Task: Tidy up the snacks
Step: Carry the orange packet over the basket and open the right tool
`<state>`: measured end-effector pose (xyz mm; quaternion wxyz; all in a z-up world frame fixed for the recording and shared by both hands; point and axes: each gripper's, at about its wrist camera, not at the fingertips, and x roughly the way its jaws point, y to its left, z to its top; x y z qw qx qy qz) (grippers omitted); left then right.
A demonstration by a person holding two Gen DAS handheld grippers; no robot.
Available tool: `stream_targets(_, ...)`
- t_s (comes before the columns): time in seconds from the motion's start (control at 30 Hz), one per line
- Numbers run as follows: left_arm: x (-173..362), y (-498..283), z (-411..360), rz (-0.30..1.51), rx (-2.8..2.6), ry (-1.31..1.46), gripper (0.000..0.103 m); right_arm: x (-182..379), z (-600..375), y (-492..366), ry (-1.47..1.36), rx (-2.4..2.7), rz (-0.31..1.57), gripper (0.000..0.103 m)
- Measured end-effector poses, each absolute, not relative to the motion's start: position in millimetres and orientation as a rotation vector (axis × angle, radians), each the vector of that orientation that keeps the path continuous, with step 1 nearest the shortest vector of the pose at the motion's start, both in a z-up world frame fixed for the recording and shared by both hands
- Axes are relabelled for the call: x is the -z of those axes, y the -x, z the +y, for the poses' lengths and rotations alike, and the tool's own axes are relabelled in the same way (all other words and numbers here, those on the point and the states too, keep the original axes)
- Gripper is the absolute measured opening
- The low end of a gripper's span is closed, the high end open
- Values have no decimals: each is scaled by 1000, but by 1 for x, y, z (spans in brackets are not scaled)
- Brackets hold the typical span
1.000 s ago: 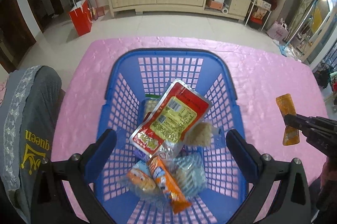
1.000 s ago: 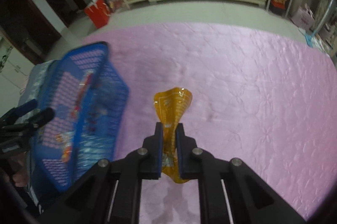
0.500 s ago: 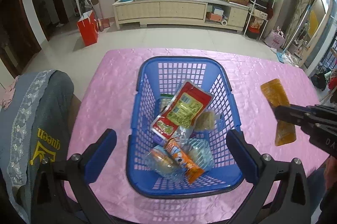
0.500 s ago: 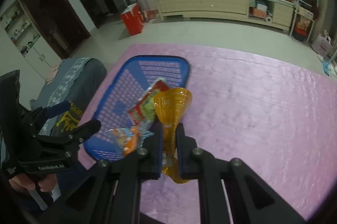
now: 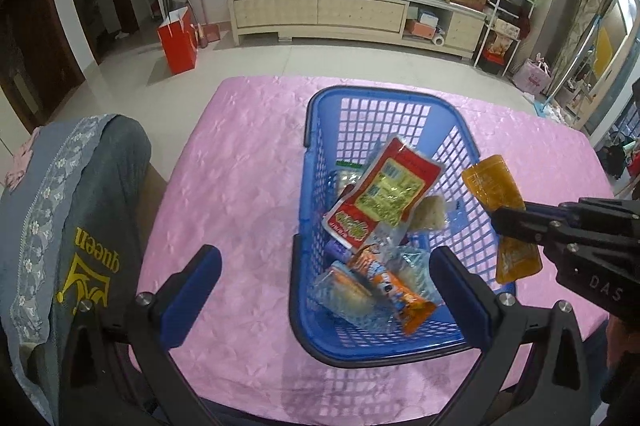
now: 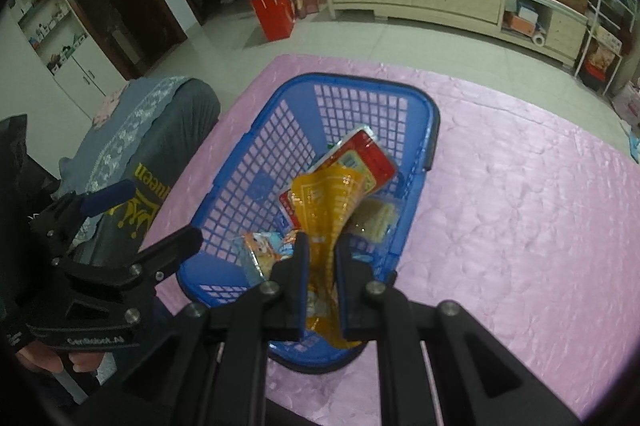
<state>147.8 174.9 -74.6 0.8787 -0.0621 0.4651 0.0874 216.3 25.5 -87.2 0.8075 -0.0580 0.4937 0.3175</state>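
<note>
Right claw (image 6: 321, 254), clamping the orange pouch (image 6: 326, 201), now hangs over the blue basket (image 6: 256, 161), moved from 3 o'clock beside it.

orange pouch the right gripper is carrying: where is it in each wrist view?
Left wrist: orange pouch at right, clamped in the right gripper, at the basket's right rim.
Right wrist: orange pouch at centre, rising from between the gripper's fingers, in front of the basket.
Shared landmark: blue basket.
</note>
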Motion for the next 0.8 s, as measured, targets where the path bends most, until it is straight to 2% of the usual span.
stream_targets(0.3,89,-152,193,984,-188,182,103,109,40,-225,182,-613,1107,16)
stream_targets(0.37,91,-152,193,987,-189,183,103,111,40,-225,189,-597,1109,22)
stream_targets(0.53,90,-151,187,986,-194,155,103,109,38,-224,205,-556,1090,53)
stream_targets(0.8,85,-147,174,974,-178,119,103,101,28,-221,208,-542,1067,62)
